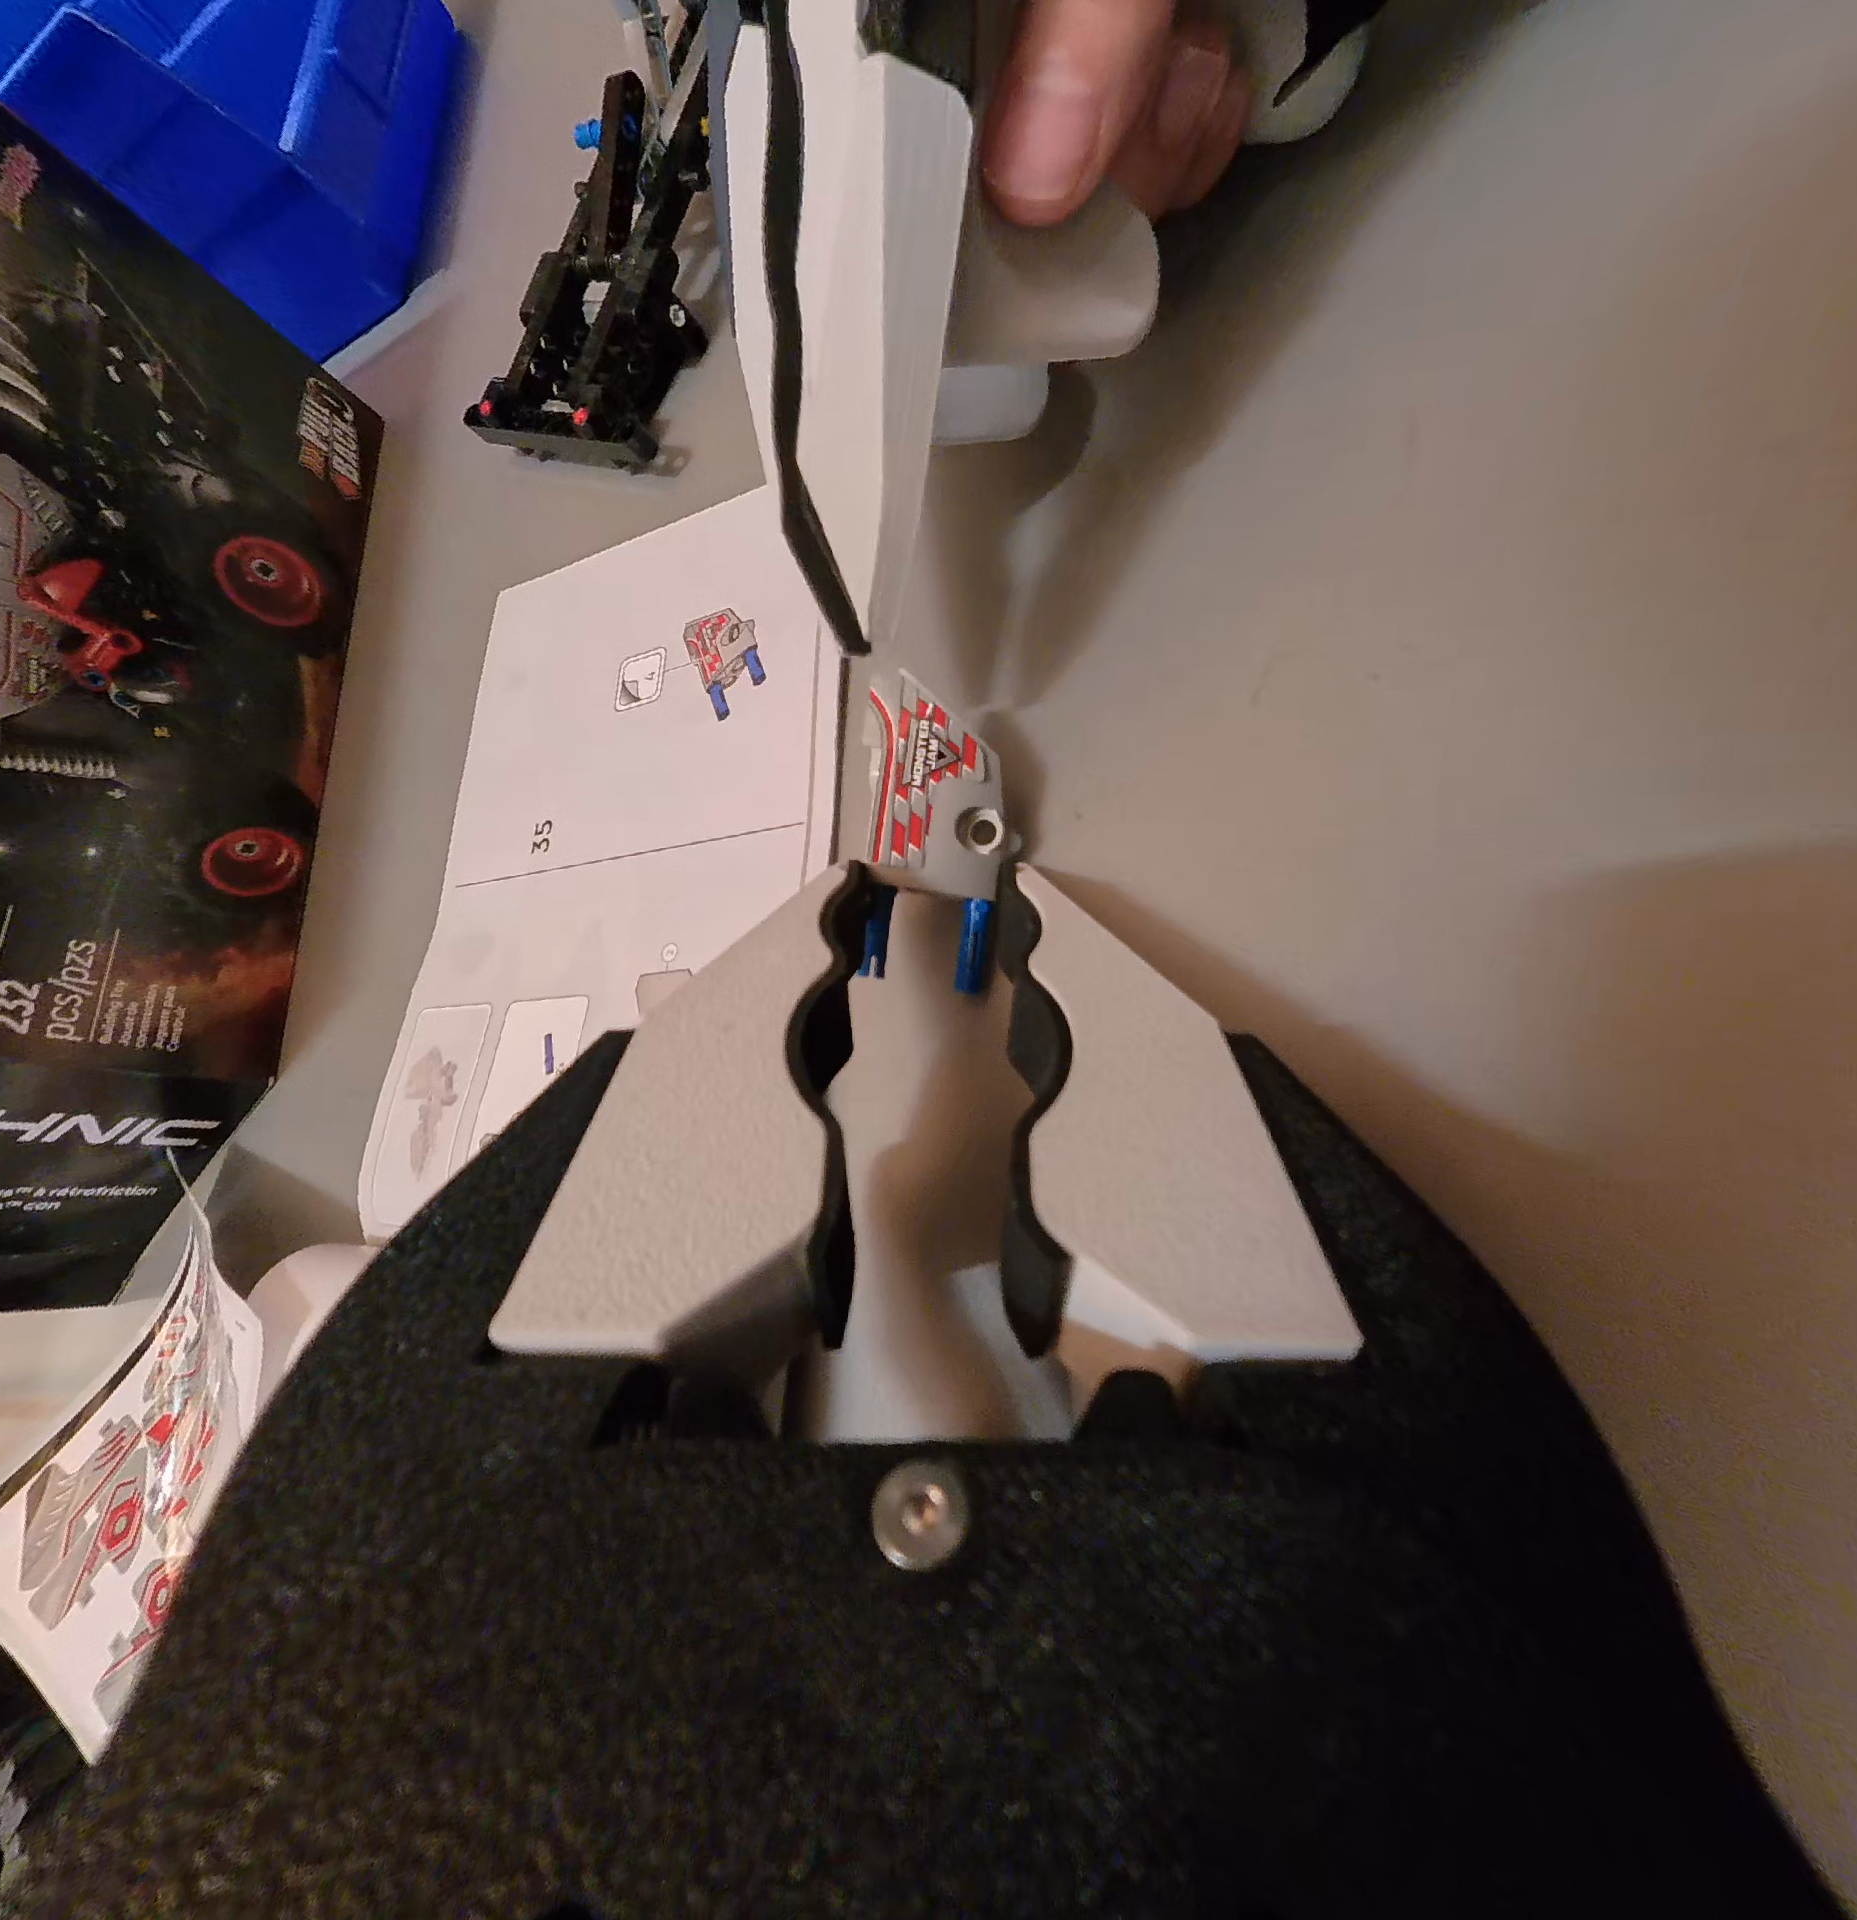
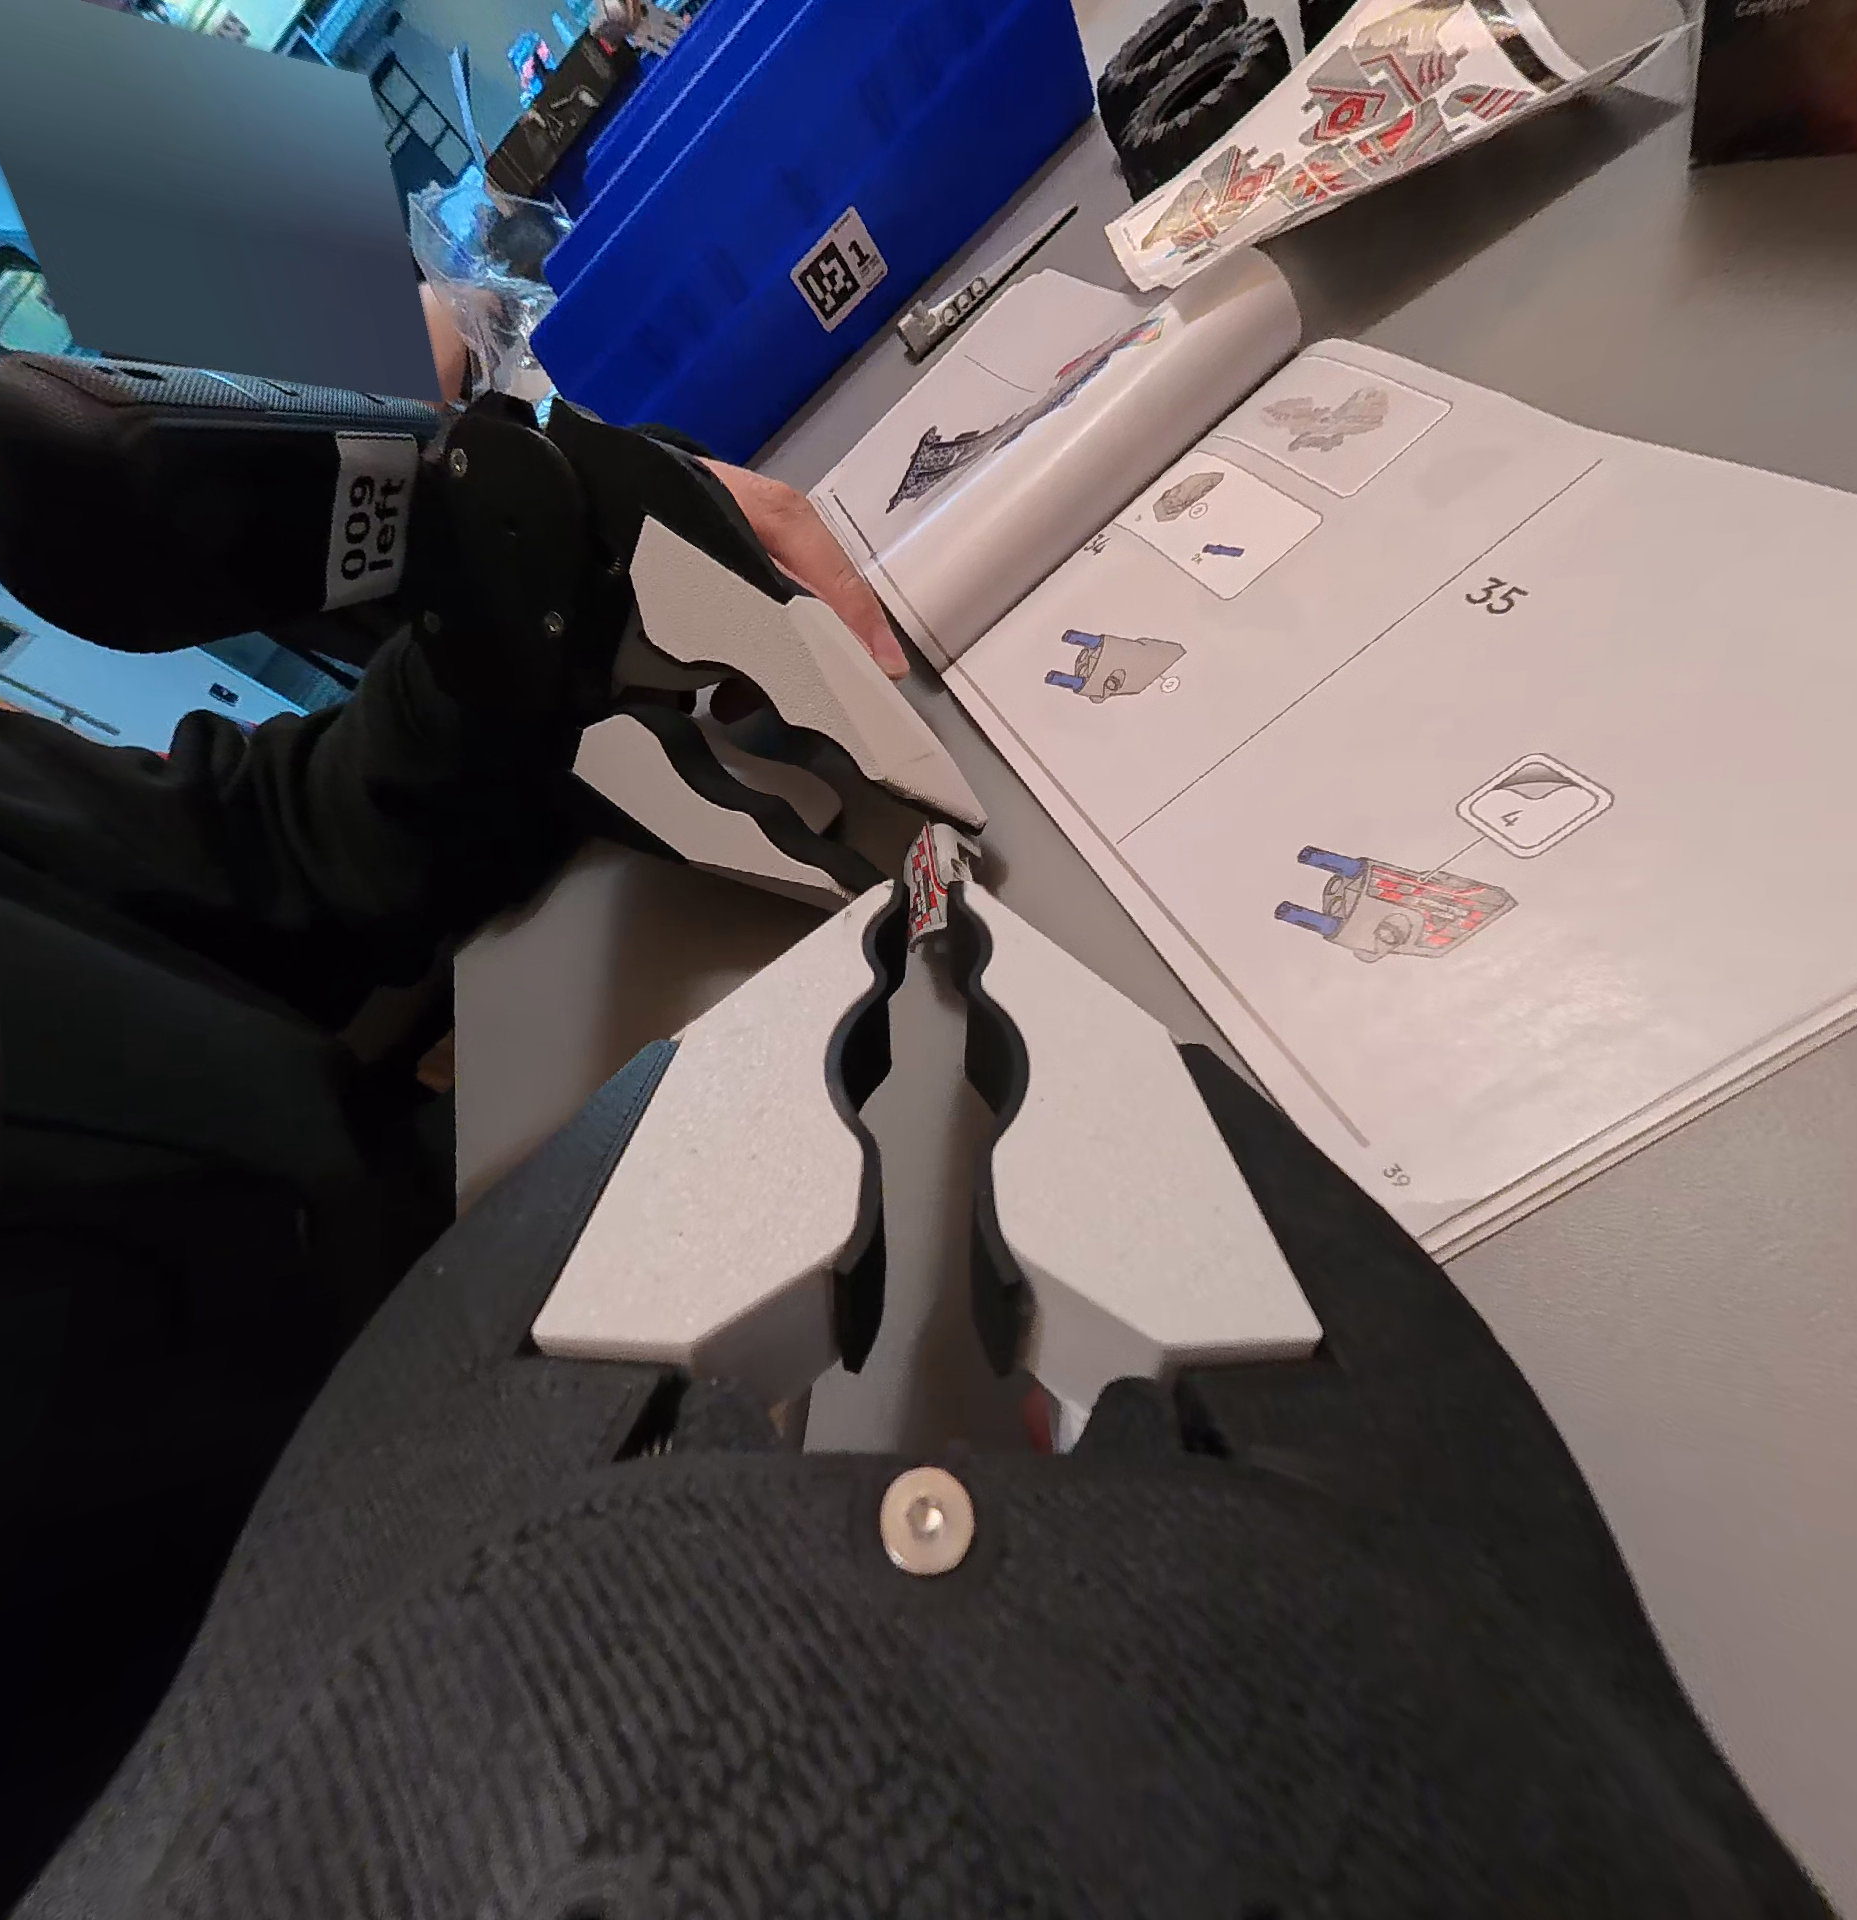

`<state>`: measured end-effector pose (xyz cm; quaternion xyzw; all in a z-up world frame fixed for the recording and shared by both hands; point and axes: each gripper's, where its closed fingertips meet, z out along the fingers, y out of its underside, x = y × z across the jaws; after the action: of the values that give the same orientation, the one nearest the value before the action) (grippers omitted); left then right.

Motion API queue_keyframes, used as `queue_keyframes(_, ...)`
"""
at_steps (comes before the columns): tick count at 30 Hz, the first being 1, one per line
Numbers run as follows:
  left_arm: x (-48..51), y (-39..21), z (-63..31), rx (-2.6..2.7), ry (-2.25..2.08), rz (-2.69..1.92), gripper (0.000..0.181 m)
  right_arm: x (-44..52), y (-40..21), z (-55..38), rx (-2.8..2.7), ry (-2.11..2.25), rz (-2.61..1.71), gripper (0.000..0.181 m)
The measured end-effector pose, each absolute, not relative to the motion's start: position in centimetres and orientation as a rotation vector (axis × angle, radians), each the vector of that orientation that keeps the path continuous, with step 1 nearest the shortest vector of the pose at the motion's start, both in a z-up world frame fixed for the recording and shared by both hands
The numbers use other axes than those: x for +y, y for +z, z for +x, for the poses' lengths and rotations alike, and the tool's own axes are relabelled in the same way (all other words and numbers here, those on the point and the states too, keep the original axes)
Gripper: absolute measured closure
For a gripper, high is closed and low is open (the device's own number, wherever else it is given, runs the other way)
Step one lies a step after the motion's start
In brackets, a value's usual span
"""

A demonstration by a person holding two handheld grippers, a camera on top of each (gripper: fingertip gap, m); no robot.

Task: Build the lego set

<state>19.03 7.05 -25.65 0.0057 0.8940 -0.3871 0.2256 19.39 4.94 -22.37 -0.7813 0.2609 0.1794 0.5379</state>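
Both grippers pinched one grey stickered panel [image 1: 929, 784]: the left gripper [image 1: 929, 883] at its blue-pin end, the right gripper [image 2: 929, 899] opposite. Sticker on; a black chassis [image 1: 591, 312] waited, wheels unfitted.

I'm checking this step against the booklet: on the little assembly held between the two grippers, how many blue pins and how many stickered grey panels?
Blue pins: 2
Stickered grey panel: 1
Total: 3
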Motion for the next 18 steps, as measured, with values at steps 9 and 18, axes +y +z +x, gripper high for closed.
queue_keyframes(9, 7.0, -25.6, 19.0, 2.464, -1.067, 0.018, 0.159, 5.0, -22.7, 19.5, 0.616, 0.362, -1.893, 0.173)
queue_keyframes(18, 7.0, -25.6, 19.0, 2.461, -1.066, 0.024, 0.159, 5.1, -23.4, 18.9, 0.582, 0.306, -1.973, 0.167)
